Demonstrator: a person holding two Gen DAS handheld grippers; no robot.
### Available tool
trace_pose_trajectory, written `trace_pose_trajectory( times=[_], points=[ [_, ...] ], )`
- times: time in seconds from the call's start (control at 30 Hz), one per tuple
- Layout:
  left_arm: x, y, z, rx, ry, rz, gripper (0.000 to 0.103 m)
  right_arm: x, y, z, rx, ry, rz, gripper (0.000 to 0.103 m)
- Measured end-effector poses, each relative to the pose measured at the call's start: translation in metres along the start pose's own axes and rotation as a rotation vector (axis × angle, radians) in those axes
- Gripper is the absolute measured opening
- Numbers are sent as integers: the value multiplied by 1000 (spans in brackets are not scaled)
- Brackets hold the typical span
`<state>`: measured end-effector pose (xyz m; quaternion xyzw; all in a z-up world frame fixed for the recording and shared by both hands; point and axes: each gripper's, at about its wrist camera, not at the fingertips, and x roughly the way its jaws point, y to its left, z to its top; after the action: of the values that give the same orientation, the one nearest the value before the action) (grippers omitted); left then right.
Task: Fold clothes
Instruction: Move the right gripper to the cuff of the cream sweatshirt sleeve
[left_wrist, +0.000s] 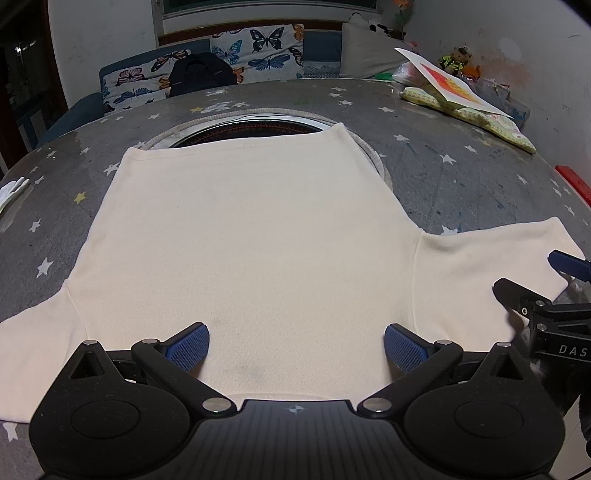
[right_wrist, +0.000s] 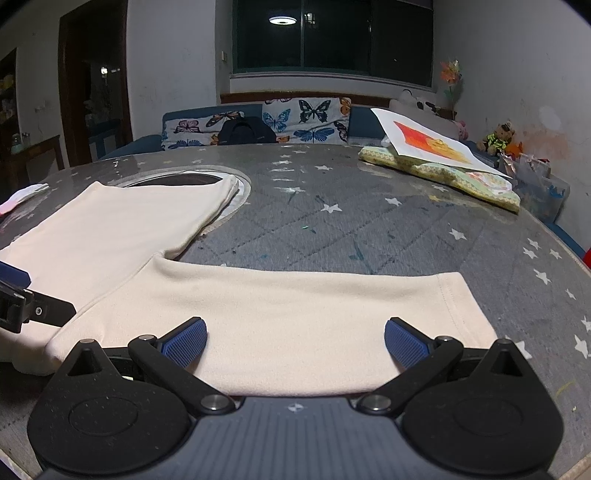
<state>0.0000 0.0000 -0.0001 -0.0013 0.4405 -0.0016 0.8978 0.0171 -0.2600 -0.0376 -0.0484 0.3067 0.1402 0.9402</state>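
Note:
A cream T-shirt (left_wrist: 251, 229) lies flat on the grey star-patterned table (left_wrist: 454, 173), hem at the far side, sleeves spread left and right. My left gripper (left_wrist: 297, 347) is open, its blue pads over the shirt's near edge at the collar end. The right gripper shows at the right edge of the left wrist view (left_wrist: 532, 284), over the right sleeve. In the right wrist view my right gripper (right_wrist: 295, 343) is open over the right sleeve (right_wrist: 303, 314), empty. The left gripper's finger (right_wrist: 22, 299) shows at the left there.
A round hole with a rope rim (left_wrist: 251, 129) lies under the shirt's far hem. Folded patterned cloth with a picture sheet (right_wrist: 443, 162) sits far right. A red object (left_wrist: 576, 184) is at the right edge, white cloth (left_wrist: 11, 190) at the left. A sofa with butterfly cushions (left_wrist: 258, 48) stands behind.

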Motion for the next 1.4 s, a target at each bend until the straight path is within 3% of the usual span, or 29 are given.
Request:
trace_pose_trajectory(
  times=[0.37,0.67,0.83,1.03,1.2,1.4],
  points=[
    [0,0,0,2,-2,-1,103,-5,0,8,32,39,3,103],
    [-2,0,1,7,-8,-36,103,-26,-36,8,121,3,-90,87],
    [-8,-10,1,52,-44,-61,103,-33,-68,7,182,-4,-156,74],
    [-8,-26,5,108,-52,-85,103,-29,-88,2,229,21,-147,56],
    [-6,-31,8,119,-45,-81,103,-29,-90,0,248,25,-143,48],
    [-5,-31,8,120,-42,-86,103,-29,-92,1,259,27,-133,22]
  ],
)
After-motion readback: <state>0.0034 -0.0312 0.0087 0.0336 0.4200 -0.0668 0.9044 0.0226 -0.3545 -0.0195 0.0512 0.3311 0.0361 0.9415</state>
